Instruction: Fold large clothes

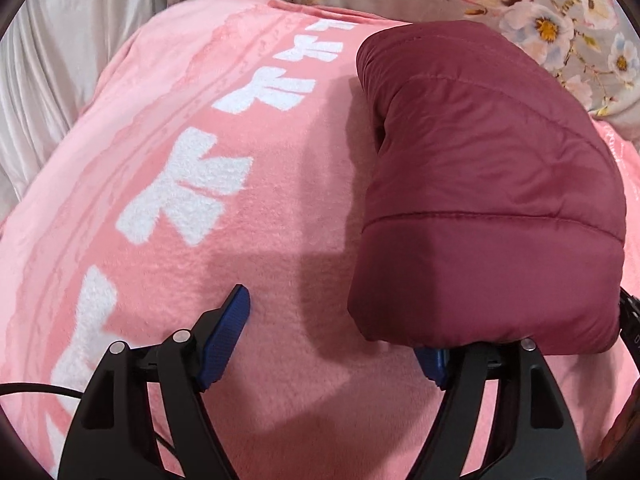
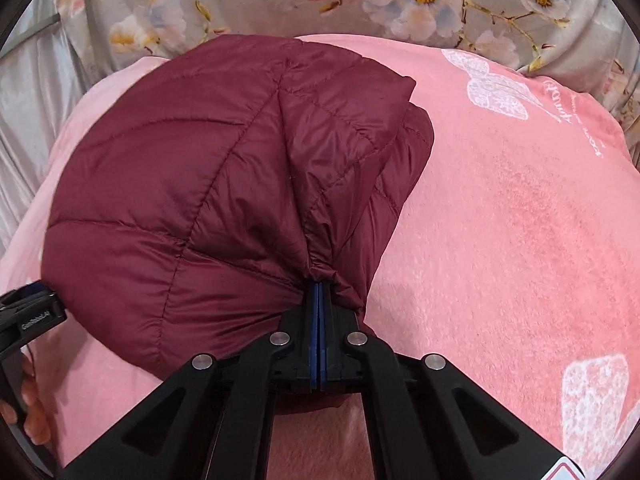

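A maroon quilted puffer jacket (image 1: 488, 184) lies folded into a thick bundle on a pink blanket (image 1: 280, 240). My left gripper (image 1: 336, 332) is open, its blue-padded fingers (image 1: 228, 332) spread wide; the jacket's near edge drapes over the right finger. In the right wrist view the jacket (image 2: 192, 200) fills the left half. My right gripper (image 2: 319, 288) is shut on a gathered edge of the jacket, the fabric bunched at the blue pads. The left gripper's body (image 2: 28, 320) shows at the left edge there.
The pink blanket (image 2: 520, 240) has white lettering and covers the bed. A grey floral sheet (image 2: 360, 0) lies beyond it, also in the left wrist view (image 1: 540, 12). Pale satin fabric (image 1: 60, 60) lies at far left.
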Demonstrator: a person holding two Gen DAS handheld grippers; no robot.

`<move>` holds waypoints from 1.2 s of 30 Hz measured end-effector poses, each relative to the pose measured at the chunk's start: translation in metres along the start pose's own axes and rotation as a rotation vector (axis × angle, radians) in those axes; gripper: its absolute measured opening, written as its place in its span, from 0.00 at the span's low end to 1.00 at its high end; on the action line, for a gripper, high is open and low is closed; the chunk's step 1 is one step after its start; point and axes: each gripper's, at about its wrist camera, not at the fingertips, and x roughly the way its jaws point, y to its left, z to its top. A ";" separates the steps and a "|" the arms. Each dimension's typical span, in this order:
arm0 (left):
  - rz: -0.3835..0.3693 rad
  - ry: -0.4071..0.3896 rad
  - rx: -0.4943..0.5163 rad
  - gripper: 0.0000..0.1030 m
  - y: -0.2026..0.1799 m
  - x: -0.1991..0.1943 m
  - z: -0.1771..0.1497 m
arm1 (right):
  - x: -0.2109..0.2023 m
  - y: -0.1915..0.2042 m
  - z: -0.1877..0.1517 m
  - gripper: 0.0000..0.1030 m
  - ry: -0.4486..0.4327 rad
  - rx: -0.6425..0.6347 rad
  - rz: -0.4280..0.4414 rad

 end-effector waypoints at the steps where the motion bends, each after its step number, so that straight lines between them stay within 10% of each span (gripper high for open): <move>1: 0.011 -0.007 0.007 0.72 -0.002 0.000 -0.001 | 0.001 0.000 0.000 0.00 -0.004 -0.002 -0.007; 7: -0.062 -0.006 -0.012 0.64 0.001 -0.033 -0.004 | -0.019 0.000 -0.002 0.00 -0.027 0.012 -0.012; 13: -0.158 -0.178 -0.021 0.66 -0.001 -0.113 0.005 | -0.071 0.010 -0.007 0.00 -0.134 0.032 0.064; 36: -0.004 -0.117 0.040 0.74 -0.059 -0.025 0.004 | -0.021 0.029 -0.027 0.00 -0.044 -0.006 0.056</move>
